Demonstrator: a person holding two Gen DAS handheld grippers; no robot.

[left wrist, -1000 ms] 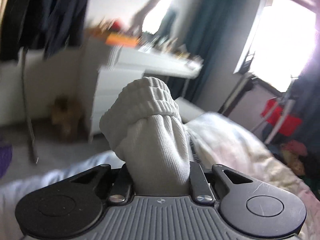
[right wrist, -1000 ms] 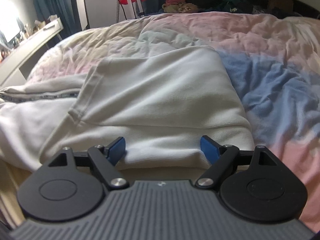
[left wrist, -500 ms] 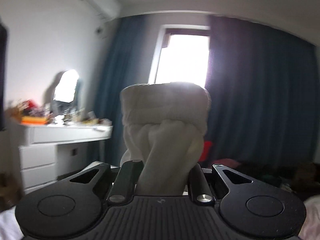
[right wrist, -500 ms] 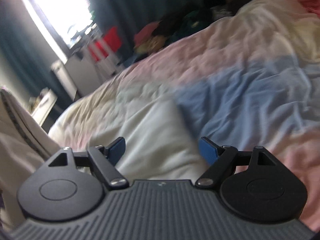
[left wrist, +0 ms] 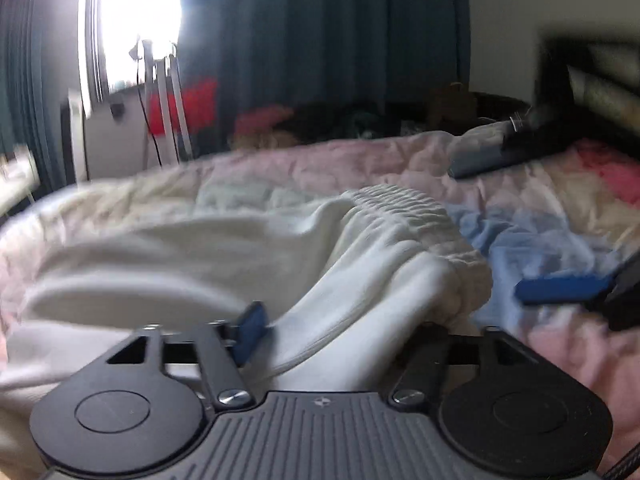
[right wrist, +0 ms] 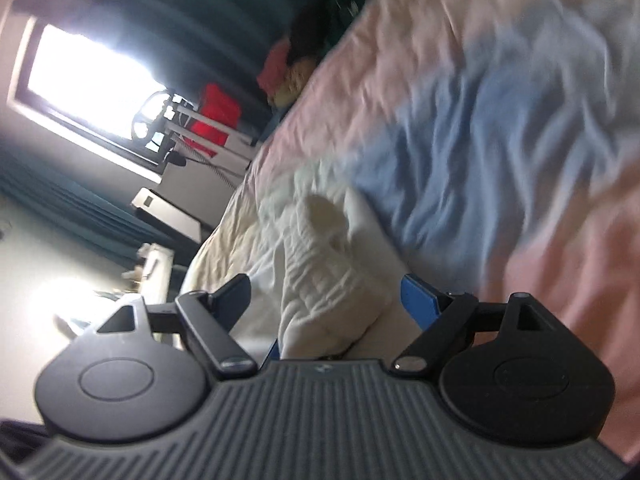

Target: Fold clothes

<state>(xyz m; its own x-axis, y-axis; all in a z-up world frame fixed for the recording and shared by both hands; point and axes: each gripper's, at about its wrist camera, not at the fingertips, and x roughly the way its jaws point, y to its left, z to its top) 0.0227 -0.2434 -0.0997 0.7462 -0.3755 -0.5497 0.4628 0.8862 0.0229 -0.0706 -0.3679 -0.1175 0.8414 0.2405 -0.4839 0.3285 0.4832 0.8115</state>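
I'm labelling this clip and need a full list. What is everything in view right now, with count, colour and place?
sweatshirt: one, white, spread on the bed, its ribbed cuff lying between the left gripper's opening jaws
bedspread: one, pink, blue and cream patches, covering the bed
curtains: dark teal, beside the bright window
clothes pile: one heap, red and dark, beyond the bed's far edge
red item: one, by the white stand under the window; blurred
dark flat object: one, on the bed's far right; unclear what
left gripper: one, black with blue pads, over the sleeve
right gripper: one, black with blue pads, open, tilted above the cuff
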